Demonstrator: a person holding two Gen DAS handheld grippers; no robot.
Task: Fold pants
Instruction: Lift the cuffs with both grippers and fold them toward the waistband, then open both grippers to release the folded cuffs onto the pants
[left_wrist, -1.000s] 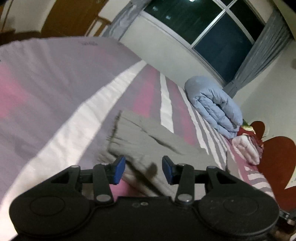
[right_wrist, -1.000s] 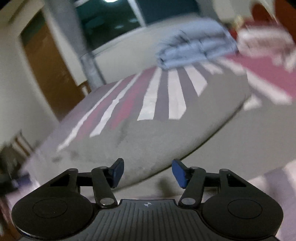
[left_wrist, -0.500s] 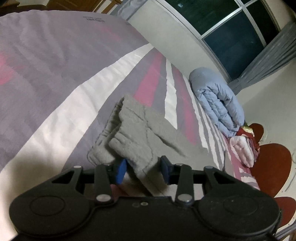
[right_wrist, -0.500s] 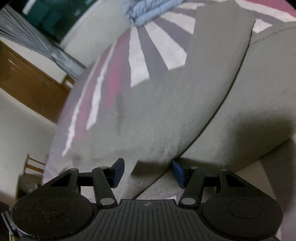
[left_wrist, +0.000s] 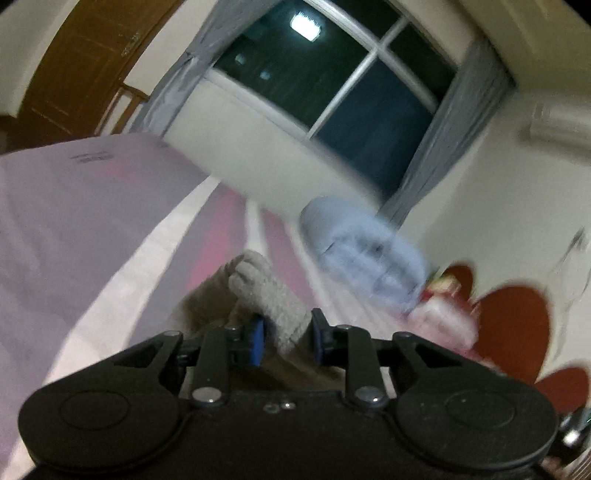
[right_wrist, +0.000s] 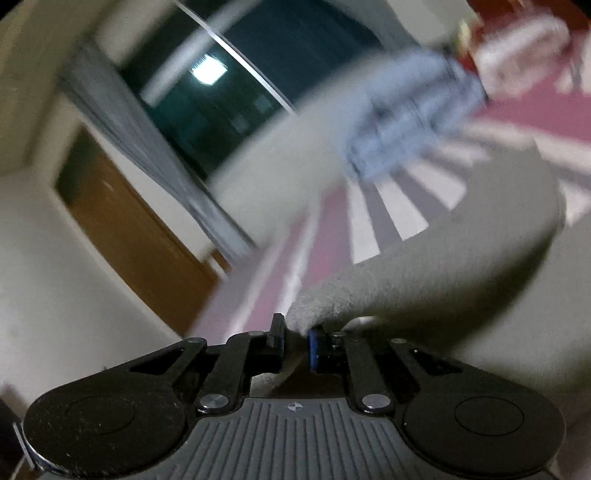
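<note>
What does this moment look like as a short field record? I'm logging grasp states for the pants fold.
surface: striped bed sheet
garment: grey pants, partly lifted off the sheet
left gripper: shut on a bunched end of the pants
right gripper: jaws just closed, shut on a pants edge
background: blue folded duvet, dark window, wooden door
image quality: motion blur in both views

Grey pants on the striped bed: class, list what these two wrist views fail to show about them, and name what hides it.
- Left wrist view: the grey pants beyond the left tongs are cut short by the black tool body; whether they are clear of the bed is unclear.
- Right wrist view: the far end runs off the right edge.
- Both views: motion blur smears the folded blue quilt and the window.
</note>
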